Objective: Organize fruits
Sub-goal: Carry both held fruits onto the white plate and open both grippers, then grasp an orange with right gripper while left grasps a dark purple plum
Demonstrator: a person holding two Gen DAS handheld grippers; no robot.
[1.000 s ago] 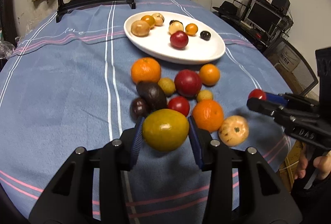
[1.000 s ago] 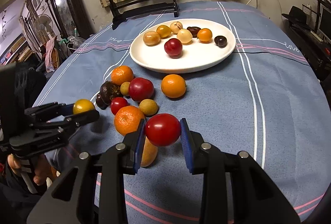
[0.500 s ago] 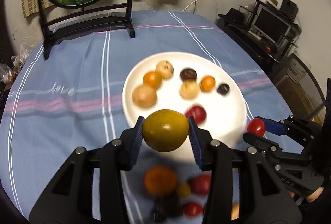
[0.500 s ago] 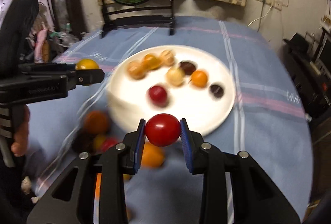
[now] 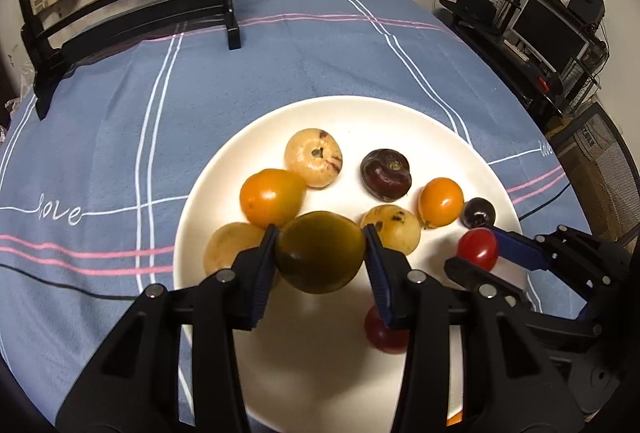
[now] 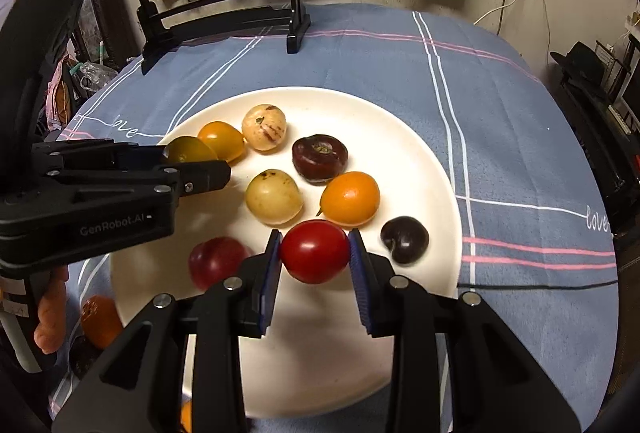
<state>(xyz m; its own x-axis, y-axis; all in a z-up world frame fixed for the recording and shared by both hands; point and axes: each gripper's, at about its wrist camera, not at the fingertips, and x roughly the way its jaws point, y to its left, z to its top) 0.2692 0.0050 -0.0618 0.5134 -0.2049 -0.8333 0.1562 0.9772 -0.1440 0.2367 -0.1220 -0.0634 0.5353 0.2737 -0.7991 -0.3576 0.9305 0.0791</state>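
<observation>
From the left wrist camera, the left gripper [image 5: 320,253] angled steeply down over the white plate [image 5: 400,113], its pads clamped on a yellow-green fruit [image 5: 319,252] above the plate's near-left part. The right gripper [image 5: 478,253] reached in from the plate's right side.

From the right wrist camera, the right gripper [image 6: 314,253] tilted down over the plate [image 6: 400,137], gripping a red tomato [image 6: 314,251] above its near half. A hand [image 6: 50,317] held the left gripper [image 6: 188,161] beside the plate's left rim.

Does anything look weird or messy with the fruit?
Nothing is spilled or broken. A few fruits still lie on the tablecloth beside the white plate, like an orange one near its edge.
</observation>
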